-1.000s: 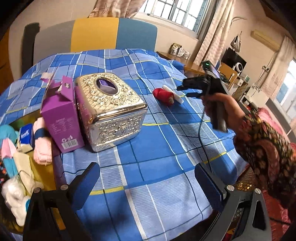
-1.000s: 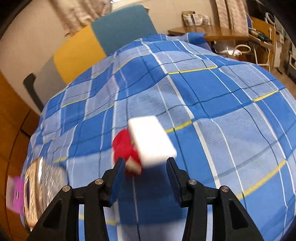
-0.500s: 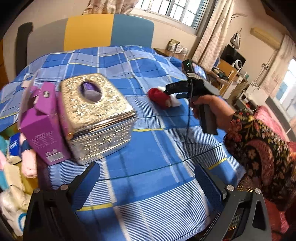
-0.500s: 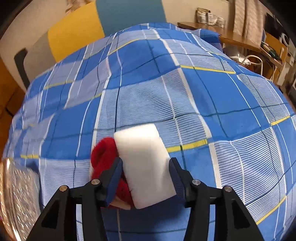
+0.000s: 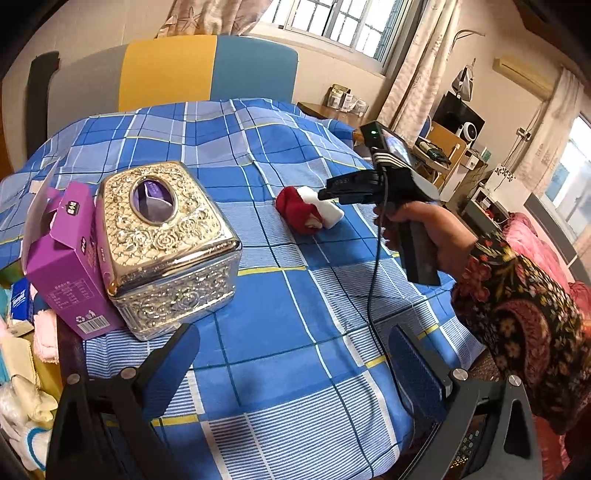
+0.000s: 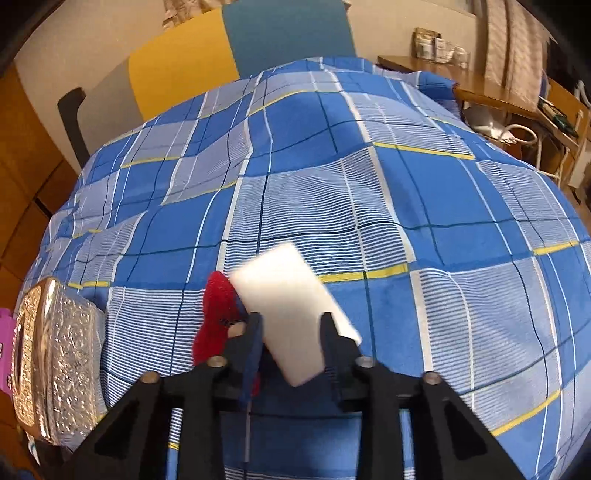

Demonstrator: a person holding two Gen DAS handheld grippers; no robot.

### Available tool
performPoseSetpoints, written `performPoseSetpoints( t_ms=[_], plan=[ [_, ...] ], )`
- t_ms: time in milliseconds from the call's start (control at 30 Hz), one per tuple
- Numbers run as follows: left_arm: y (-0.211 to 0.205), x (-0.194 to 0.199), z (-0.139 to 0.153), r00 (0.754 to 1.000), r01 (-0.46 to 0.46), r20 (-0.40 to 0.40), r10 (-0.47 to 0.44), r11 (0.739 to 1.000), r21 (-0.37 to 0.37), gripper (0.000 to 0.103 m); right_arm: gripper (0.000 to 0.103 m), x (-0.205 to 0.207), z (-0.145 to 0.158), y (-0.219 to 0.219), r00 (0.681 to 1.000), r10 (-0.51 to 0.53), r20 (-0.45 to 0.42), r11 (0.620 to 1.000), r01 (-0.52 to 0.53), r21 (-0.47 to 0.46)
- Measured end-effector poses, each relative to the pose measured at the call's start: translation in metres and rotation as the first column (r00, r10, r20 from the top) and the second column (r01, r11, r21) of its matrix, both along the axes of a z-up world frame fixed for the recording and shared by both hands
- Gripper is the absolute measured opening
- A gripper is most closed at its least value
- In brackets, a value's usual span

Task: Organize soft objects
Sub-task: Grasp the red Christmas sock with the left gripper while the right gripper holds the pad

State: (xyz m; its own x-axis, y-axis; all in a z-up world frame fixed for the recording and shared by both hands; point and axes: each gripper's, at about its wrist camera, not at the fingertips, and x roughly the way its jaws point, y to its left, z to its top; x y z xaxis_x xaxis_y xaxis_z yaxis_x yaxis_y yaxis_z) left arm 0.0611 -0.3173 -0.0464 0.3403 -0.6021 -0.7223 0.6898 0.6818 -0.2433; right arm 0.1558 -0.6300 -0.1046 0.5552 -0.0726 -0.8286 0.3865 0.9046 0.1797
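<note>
Beyond the blue plaid cloth (image 5: 280, 354), curtained windows (image 5: 332, 22)

Home living room: curtains (image 5: 417, 70), checked tablecloth (image 5: 280, 295).

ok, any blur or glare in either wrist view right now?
Left wrist view: sharp, fisheye bending at the edges, bright highlights on the silver tissue box, windows blown out. Right wrist view: motion-smeared, white sponge and red cloth soft-edged, dimmer overall.

Daylit window (image 5: 340, 22) with patterned curtains (image 5: 413, 70), wooden desk (image 6: 480, 88), beige walls, yellow-and-blue chair back (image 5: 207, 70).
</note>
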Motion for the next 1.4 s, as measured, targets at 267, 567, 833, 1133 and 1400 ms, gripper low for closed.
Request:
performPoseSetpoints(
  t_ms=[267,567,833,1133,1400],
  plan=[
    [0.002,0.002,-0.005,1.000,-0.011,-0.019,0.011,1.000,0.014,0.103,0.051,0.031,-0.021,0.006,0.994,0.088,-0.071,0.991,-0.094,-0.093],
    [-0.009,-0.003,-0.003,1.000,0.011,-0.015,-0.011,1.000,0.022,0.103,0.058,0.034,-0.029,0.007,0.991,0.084,-0.104,0.976,-0.103,-0.193],
    [-0.023,0.001,-0.002,1.000,0.004,-0.022,-0.004,0.999,0.033,0.103,0.032,0.027,-0.025,-0.020,0.998,-0.007,-0.061,0.998,0.003,-0.069],
    [-0.083,0.021,0.003,0.999,0.010,-0.034,-0.009,0.999,0.034,0.103,0.032,-0.054,-0.007,-0.046,0.993,-0.081,0.080,0.945,0.052,0.322],
    [-0.126,0.049,0.000,0.999,-0.033,-0.017,0.035,0.995,0.093,0.103,0.047,-0.085,-0.024,-0.078,0.962,-0.274,0.021,0.929,0.259,0.265]
  ],
)
